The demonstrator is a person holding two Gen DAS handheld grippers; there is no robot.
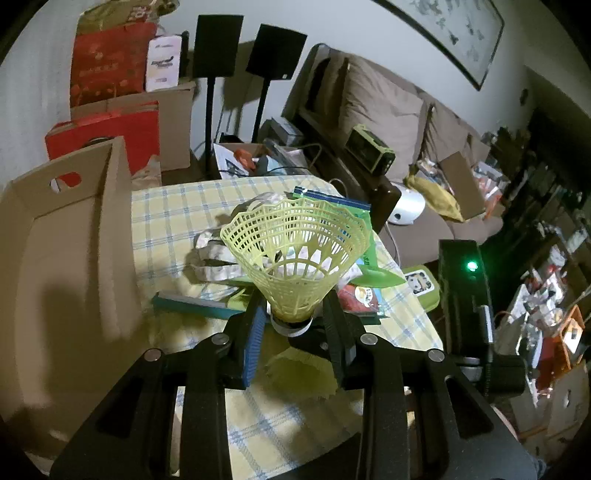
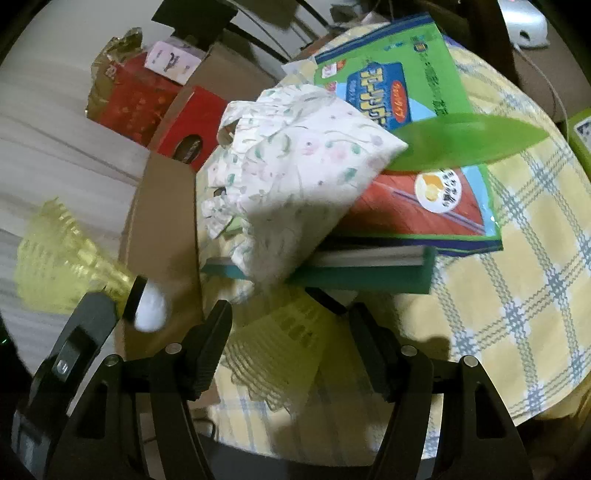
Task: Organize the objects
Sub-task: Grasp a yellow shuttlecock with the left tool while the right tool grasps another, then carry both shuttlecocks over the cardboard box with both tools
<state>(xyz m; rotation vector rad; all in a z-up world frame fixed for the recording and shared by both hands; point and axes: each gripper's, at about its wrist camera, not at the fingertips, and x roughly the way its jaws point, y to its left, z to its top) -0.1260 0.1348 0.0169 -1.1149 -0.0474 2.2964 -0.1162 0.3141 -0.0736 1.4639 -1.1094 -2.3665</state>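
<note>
Left tongs [image 1: 295, 314] tilted downward above the checked desk [image 1: 177, 214], clamped on the cork base of a yellow mesh-skirted plastic shuttlecock [image 1: 295, 251], lifted just right of the open cardboard box [image 1: 74, 240]. Right tongs [image 2: 290, 332] angled down, spread apart over a second yellow shuttlecock [image 2: 280, 350] lying flat on the desk, near the floral cloth pouch [image 2: 288, 177] draped on a teal book [image 2: 369, 269], pads not pressing

A cluttered home living room: a brown cushioned sofa [image 1: 399, 110] is sitting beneath a framed wall painting [image 1: 454, 33], stacked cardboard boxes [image 1: 155, 122] crowding the corner.
</note>
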